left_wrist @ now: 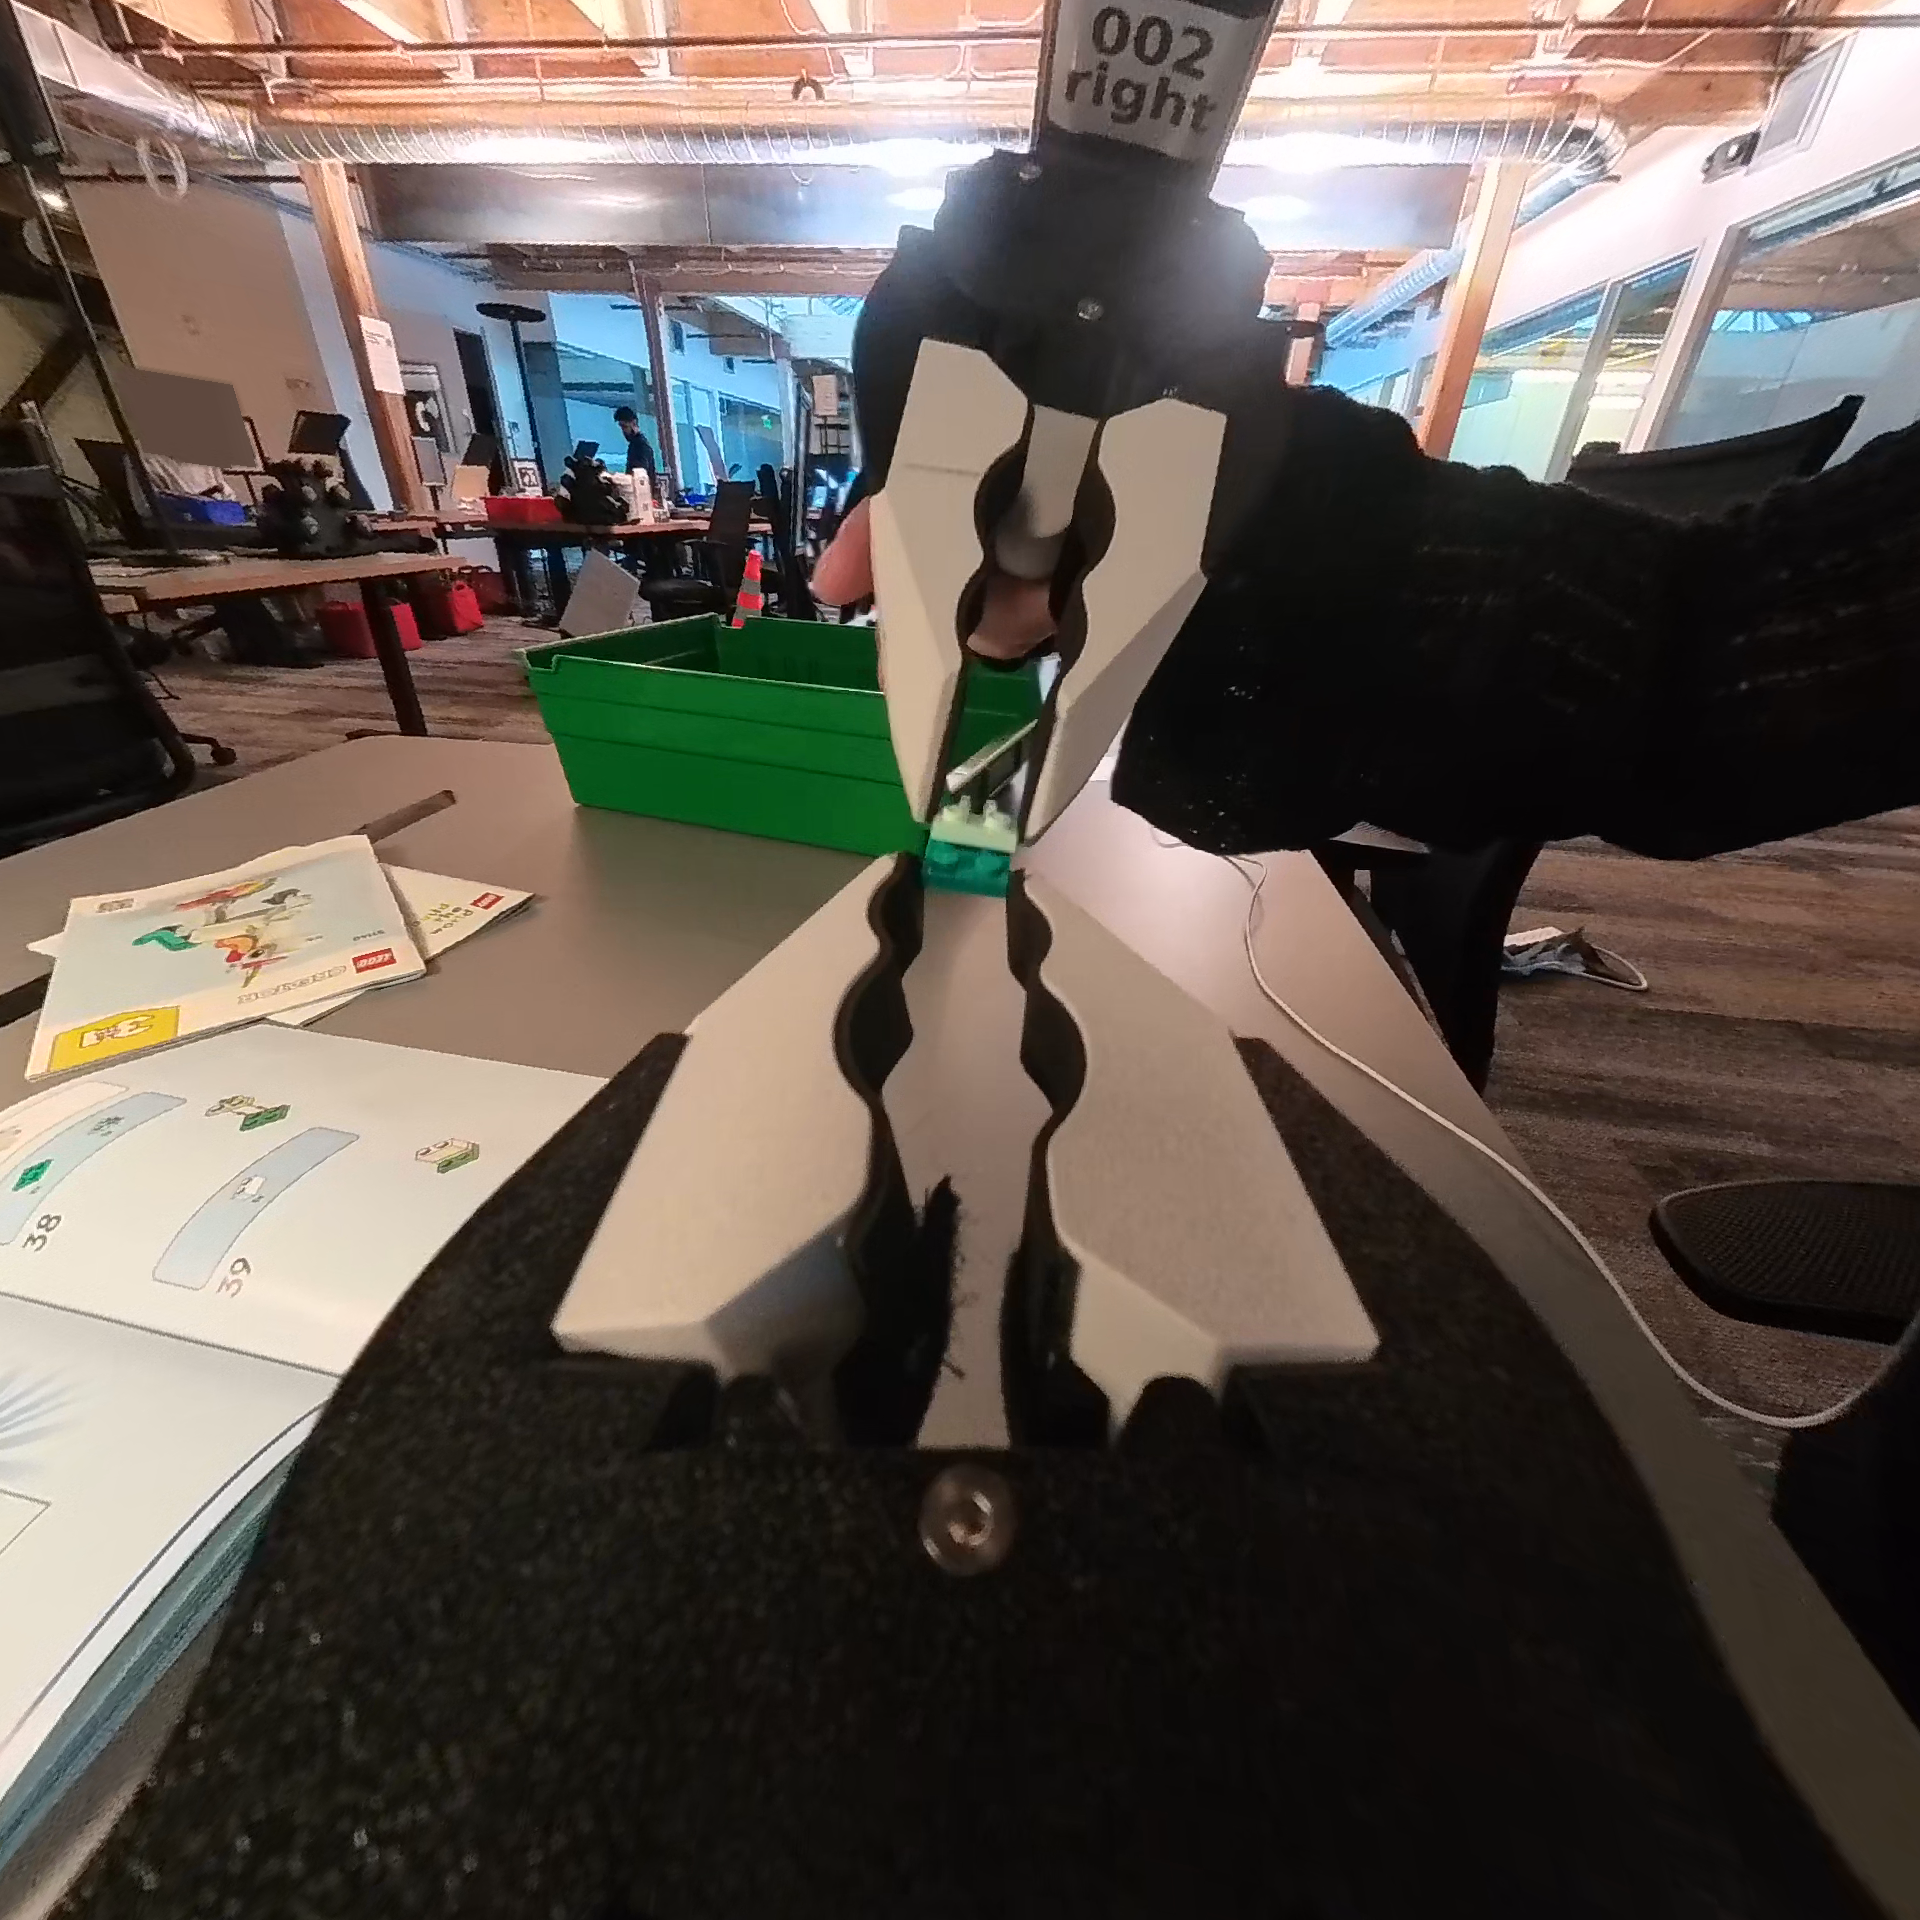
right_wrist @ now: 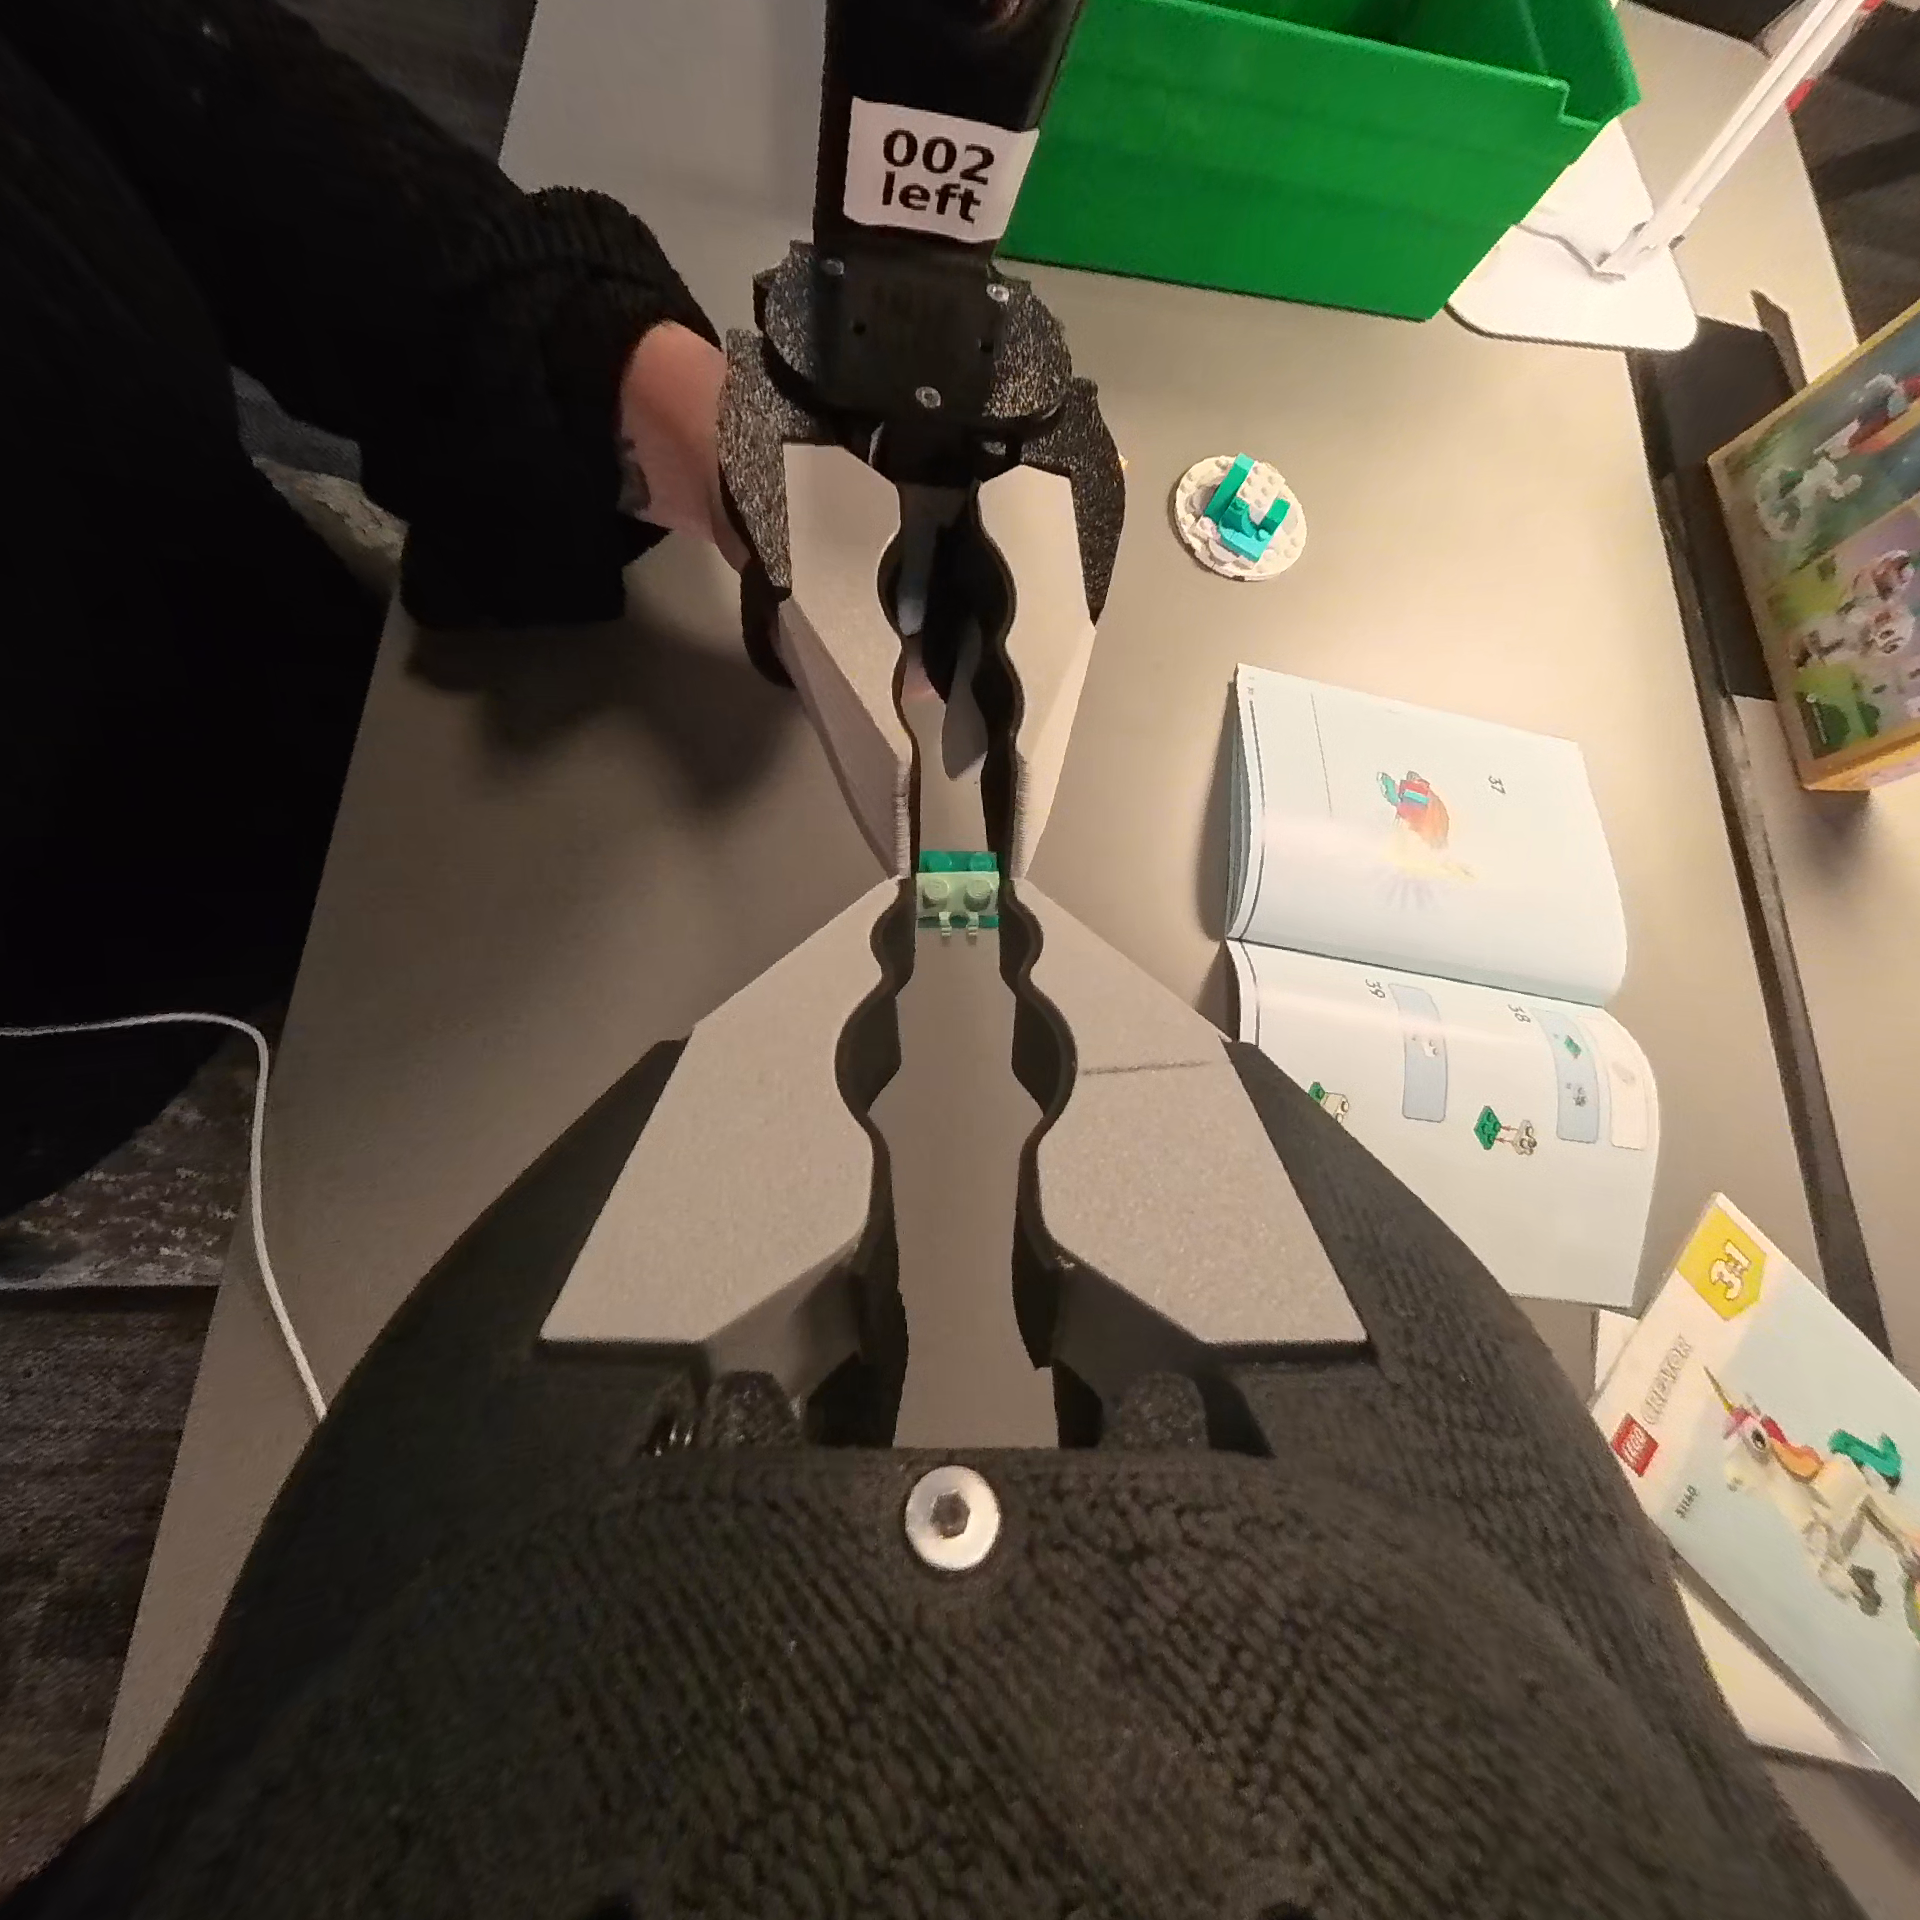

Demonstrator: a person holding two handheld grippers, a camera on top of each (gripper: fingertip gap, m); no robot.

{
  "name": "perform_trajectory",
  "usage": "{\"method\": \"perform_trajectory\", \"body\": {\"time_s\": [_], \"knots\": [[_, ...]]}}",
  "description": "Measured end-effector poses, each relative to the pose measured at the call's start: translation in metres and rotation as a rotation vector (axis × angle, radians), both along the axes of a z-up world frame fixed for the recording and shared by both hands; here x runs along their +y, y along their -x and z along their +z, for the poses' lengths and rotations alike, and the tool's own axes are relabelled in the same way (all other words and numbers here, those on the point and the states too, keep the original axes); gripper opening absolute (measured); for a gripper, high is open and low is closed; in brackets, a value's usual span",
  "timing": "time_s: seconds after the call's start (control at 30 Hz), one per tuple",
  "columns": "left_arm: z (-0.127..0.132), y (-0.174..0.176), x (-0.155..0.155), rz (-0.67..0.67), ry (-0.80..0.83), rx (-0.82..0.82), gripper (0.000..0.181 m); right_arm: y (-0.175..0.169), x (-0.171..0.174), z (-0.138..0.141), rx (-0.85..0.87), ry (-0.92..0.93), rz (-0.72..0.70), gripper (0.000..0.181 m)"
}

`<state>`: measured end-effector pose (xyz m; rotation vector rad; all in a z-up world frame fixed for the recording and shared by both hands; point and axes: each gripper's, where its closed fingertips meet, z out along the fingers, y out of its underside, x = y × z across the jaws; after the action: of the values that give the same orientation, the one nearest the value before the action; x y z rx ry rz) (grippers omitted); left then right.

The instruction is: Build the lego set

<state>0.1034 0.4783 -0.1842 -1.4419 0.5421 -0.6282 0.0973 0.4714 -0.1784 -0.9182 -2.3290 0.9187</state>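
Note:
My left gripper (left_wrist: 964, 883) is shut on a small dark teal brick (left_wrist: 966, 875) just above the grey table (left_wrist: 675, 894). My right gripper (left_wrist: 977, 823) comes down from above, shut on a light green clip plate (left_wrist: 971, 829) that sits on top of the teal brick. In the right wrist view my right gripper (right_wrist: 956, 914) holds the light green plate (right_wrist: 956, 896) tip to tip with the left gripper (right_wrist: 951, 854), which holds the teal brick (right_wrist: 956, 862). The two pieces touch.
A green bin (right_wrist: 1299, 156) stands behind the grippers. A white round plate with teal pieces (right_wrist: 1242, 514) lies to the side. An open instruction booklet (right_wrist: 1423, 904), smaller booklets (left_wrist: 229, 945), the set's box (right_wrist: 1829, 582) and a white cable (left_wrist: 1403, 1091) lie on the table. Only a small space, under 4 cm, lies between the two pairs of fingers.

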Motion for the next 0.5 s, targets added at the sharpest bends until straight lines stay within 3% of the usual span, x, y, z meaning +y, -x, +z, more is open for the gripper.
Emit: {"method": "perform_trajectory", "body": {"time_s": [0.4, 0.5], "knots": [[0.0010, 0.0010, -0.0002, 0.006, -0.005, 0.001, 0.013, 0.0016, 0.0004, -0.0030, -0.007, -0.027, -0.008, 0.019], [0.0008, 0.0041, 0.0015, 0.023, 0.005, -0.006, 0.013, 0.0035, 0.0048, -0.0006, 0.030, -0.056, -0.041, 0.036]]}}
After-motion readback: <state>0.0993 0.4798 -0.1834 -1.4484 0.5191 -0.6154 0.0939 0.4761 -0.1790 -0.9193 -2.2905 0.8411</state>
